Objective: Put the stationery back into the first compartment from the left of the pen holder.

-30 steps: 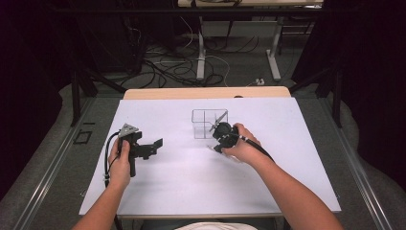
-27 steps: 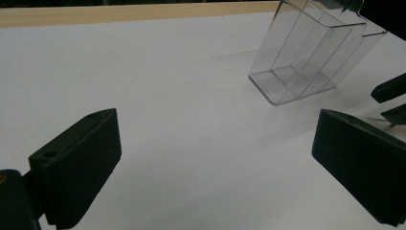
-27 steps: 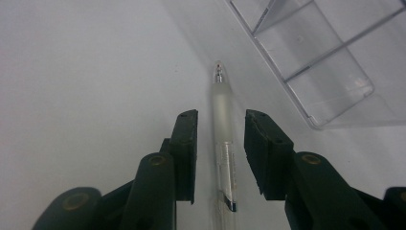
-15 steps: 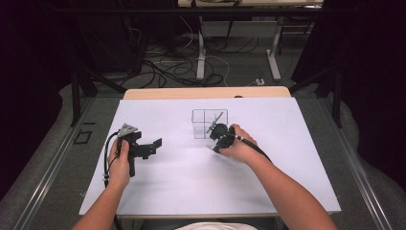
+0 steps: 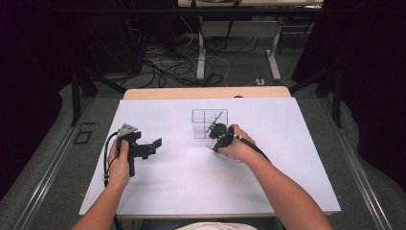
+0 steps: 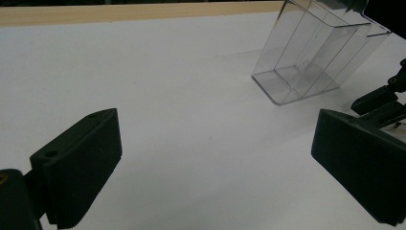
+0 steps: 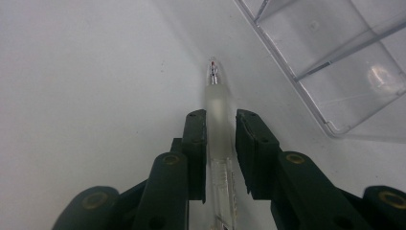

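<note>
Right gripper view, pen [image 7: 218, 103] clamped between fingers [image 7: 195, 143], tip protruding forward

— Site type? 
— Lab or recording workspace, not a home. White-covered table [image 5: 287, 158] with a wood edge at the far side, set in a dark curtained bay.
— Evidence? 
— Loose cables [image 5: 163, 72] tangled on grey carpet beyond the table; metal desk legs [image 5: 201, 52] of another bench behind; floor rails [image 5: 52, 163] along both sides. Person seated, holding cabled instrument rigs. Clear compartment box [image 5: 209, 122] on the sheet.
</note>
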